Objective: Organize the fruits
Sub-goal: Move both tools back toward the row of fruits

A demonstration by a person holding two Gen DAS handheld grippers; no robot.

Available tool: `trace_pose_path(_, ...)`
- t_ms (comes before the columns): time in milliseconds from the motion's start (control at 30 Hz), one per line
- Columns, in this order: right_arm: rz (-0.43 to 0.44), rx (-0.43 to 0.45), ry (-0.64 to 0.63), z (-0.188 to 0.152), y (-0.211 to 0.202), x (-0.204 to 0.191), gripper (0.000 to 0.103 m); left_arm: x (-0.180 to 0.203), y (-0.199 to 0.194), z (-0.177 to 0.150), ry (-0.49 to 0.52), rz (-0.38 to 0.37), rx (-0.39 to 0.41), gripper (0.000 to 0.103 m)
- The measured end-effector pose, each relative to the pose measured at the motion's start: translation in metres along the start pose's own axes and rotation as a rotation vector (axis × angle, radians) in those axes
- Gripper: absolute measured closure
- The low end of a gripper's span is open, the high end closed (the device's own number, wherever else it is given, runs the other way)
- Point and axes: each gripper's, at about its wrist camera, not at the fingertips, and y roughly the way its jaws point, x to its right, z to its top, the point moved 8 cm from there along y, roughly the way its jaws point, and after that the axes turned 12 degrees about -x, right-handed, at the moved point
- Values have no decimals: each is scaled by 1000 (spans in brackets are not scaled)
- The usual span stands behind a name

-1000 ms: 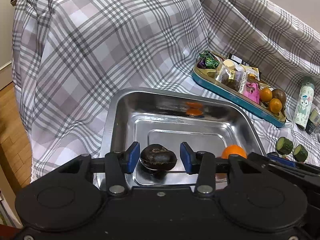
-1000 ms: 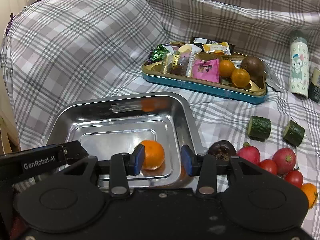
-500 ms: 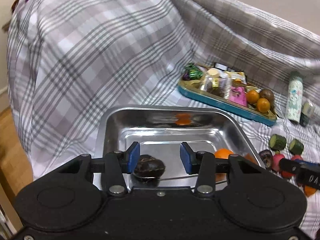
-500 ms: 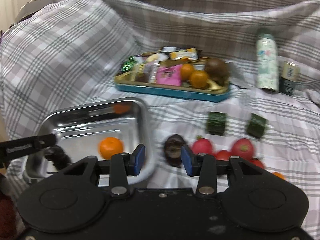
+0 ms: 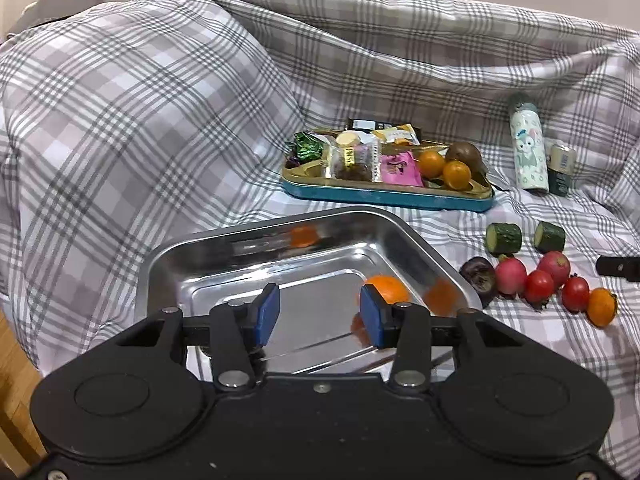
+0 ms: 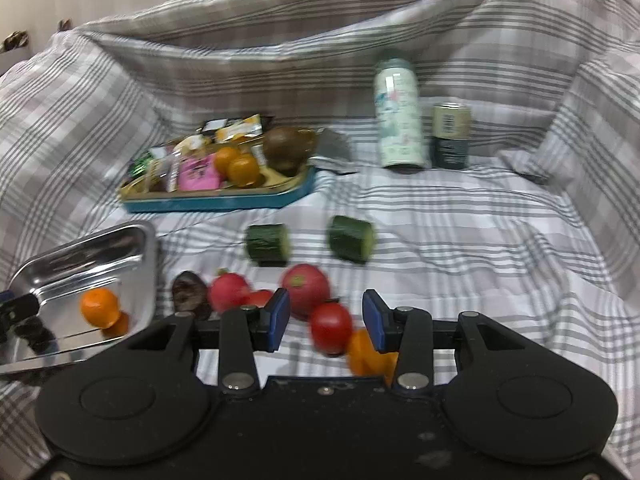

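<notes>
In the left wrist view my left gripper [image 5: 319, 304] stands open and empty over the near part of the steel tray [image 5: 280, 220]. An orange [image 5: 386, 288] lies in that tray, just beyond the right finger. In the right wrist view, a dark fruit [image 6: 38, 334] lies in the tray's near corner. My right gripper [image 6: 326, 304] is open above a row of fruit on the cloth. A red tomato [image 6: 332, 328] shows in its gap, and nothing is gripped. Beside it lie an orange fruit [image 6: 362, 354], red round fruits [image 6: 306, 288] and a dark wrinkled fruit [image 6: 188, 292].
Two cucumber pieces [image 6: 268, 244] lie beyond the row. Farther back is a teal tray [image 6: 216, 200] with snacks, two oranges and a brown fruit. A white bottle [image 6: 398, 116] and a small can [image 6: 450, 136] stand at the back right. Checked cloth rises behind and at both sides.
My left gripper drew back from the dark fruit, which stays in the steel tray, and rolled. My right gripper swung right, from the orange in the tray to over the row of red fruits.
</notes>
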Motion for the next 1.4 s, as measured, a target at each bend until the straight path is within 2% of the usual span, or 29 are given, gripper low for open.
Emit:
trace_pose_path(133, -42, 31, 51, 0, -6, 21, 59, 11, -1, -1, 18, -22, -8, 52)
trace_pose_path(433, -104, -7, 198, -6, 3, 69, 59, 63, -4, 7, 79, -131, -9, 52)
trace_pose_path(567, -114, -5, 225, -7, 4, 75, 59, 93, -3, 10, 118, -192, -8, 52)
trace_pose_path(700, -112, 3, 180, -9, 3, 64, 59, 119, 4, 11, 149, -234, -17, 52)
trace_pose_path(900, -111, 49, 111, -8, -2, 51, 59, 137, 16, 10, 158, -234, -30, 52)
trace_pose_path(1133, -80, 5, 123, -9, 4, 54, 59, 133, 33, 15, 128, -178, -70, 52)
trace_pose_path(1400, -2, -56, 70, -15, 7, 48, 59, 134, 43, 12, 136, -187, -100, 52)
